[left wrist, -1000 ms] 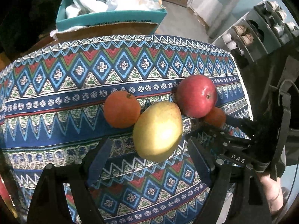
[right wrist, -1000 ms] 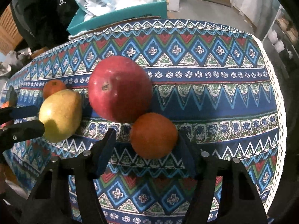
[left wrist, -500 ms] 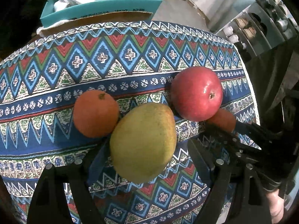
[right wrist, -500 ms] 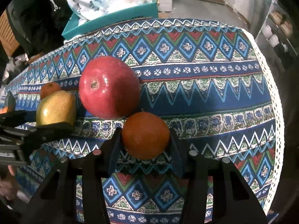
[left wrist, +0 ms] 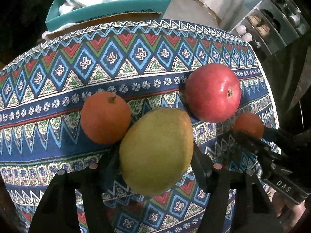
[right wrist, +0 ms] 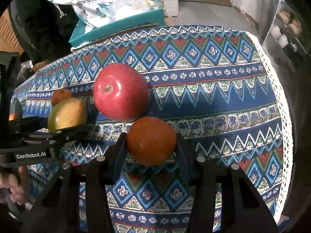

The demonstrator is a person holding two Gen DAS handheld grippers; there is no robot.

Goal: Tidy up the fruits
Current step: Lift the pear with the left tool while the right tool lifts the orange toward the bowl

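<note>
A yellow-green mango lies on the patterned tablecloth between the fingers of my left gripper. Its jaws are closing, and both pads sit against the mango's sides. An orange touches the mango on its left, and a red apple rests up and to the right. My right gripper is shut on a second orange, just in front of the apple. In the right wrist view the mango shows at the left, behind the left gripper's fingers.
A teal box stuffed with plastic bags stands behind the table's far edge. The cloth's white lace border marks the table's right edge. A shelf with jars stands beyond it. A hand grips the left tool.
My left gripper came down around the mango and its jaws narrowed onto it. The right jaws closed on the second orange.
</note>
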